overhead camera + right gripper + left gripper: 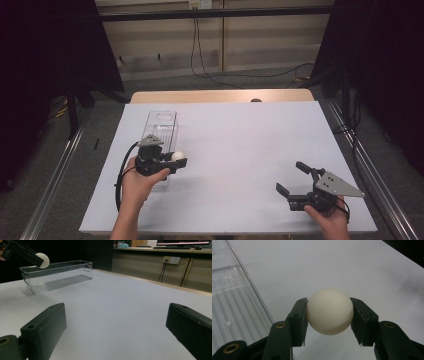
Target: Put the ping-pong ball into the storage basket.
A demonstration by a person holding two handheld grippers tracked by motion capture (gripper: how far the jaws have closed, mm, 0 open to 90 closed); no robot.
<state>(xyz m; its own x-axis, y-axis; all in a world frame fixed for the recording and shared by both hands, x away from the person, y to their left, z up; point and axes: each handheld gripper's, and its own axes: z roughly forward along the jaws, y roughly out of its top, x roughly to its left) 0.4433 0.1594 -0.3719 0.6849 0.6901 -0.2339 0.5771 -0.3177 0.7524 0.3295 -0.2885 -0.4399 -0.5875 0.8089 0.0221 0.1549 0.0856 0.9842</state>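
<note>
Clamping white ball (329, 311): left hand-held gripper (329, 315) | right hand-held gripper (116, 327): jaws wide apart, empty

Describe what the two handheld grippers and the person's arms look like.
Both the left gripper and the right gripper are black with two blocky jaws, brass-coloured pivot pins and a grey three-cornered plate on top. A black cable loops from the left one. Forearms are bare, no sleeves.
</note>
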